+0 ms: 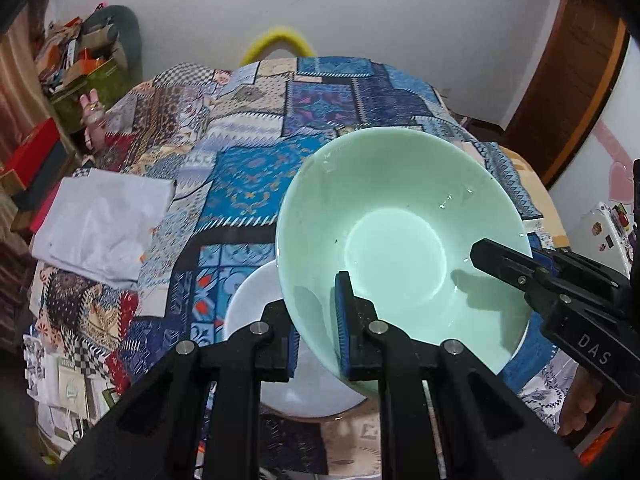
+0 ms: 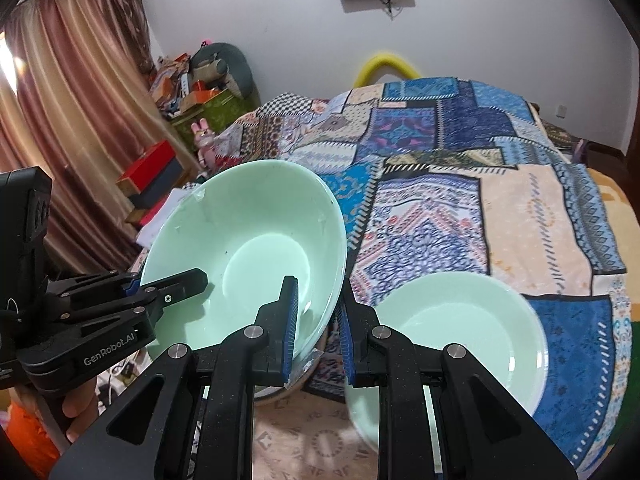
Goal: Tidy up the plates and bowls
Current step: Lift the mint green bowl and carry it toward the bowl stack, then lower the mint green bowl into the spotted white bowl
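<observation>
A pale green bowl (image 1: 400, 236) (image 2: 248, 248) hangs tilted over the patchwork-covered table (image 1: 248, 184), held from two sides. My left gripper (image 1: 318, 344) is shut on its near rim, one blue pad inside the bowl and one outside. My right gripper (image 2: 320, 336) is shut on the opposite rim in the same way. Each gripper also shows in the other's view, the right gripper (image 1: 500, 262) coming in from the right and the left gripper (image 2: 176, 284) from the left. A white dish (image 1: 248, 308) lies under the bowl. A second pale green dish (image 2: 460, 336) rests on the table to the right.
A folded white sheet (image 1: 100, 224) lies on the table's left side. Boxes and clutter (image 2: 192, 84) stand by the curtain (image 2: 72, 100) beyond the table's left edge. The far half of the cloth (image 2: 460, 160) bears no dishes. A hand (image 2: 76, 404) grips the left gripper's handle.
</observation>
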Available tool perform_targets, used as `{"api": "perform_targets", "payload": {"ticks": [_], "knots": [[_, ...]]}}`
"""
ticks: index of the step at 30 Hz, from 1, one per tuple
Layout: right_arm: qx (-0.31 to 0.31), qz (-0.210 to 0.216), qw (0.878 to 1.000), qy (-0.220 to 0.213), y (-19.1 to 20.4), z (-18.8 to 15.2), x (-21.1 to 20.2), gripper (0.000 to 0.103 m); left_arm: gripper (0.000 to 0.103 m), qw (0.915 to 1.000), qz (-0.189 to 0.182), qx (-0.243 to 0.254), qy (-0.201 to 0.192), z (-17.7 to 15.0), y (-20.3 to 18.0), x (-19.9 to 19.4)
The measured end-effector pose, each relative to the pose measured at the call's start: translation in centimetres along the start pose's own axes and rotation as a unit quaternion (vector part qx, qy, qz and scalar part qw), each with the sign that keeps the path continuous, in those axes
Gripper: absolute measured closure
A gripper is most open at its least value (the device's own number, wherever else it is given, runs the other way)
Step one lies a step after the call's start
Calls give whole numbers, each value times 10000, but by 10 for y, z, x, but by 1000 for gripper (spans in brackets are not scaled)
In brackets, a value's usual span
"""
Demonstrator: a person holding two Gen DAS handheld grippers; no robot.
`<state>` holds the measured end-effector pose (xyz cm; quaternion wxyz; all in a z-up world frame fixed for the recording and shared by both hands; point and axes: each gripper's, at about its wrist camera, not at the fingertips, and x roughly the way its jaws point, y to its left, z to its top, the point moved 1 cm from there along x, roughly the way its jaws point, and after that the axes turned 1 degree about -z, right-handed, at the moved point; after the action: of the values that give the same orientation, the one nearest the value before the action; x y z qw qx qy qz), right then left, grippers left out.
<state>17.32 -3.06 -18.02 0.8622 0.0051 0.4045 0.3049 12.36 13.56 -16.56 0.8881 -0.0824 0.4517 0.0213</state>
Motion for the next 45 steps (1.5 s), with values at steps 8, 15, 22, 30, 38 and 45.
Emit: {"api": "perform_targets", "payload": {"ticks": [8,15,22,30,38,45], "knots": [[-67,65,9997,228,14,-9,21,86,88,9997,94,-92,208,-14,21,15],[-1,141,9988,476,17,-19,39,86,88,9988,132,-189,443,-27,34,32],[36,185,9972,717,18,-31,55,86,88,9975,177,-227,653,-38,44,48],[46,206,9954,938,20,-40,69,86,88,9961,164,-289,815,-46,51,58],[24,205,9952,960,17,-42,67,86,87,9957,79,-332,861,-47,53,59],[89,243,9944,1021,14,-42,66,83,87,9946,157,-290,984,-43,48,60]]}}
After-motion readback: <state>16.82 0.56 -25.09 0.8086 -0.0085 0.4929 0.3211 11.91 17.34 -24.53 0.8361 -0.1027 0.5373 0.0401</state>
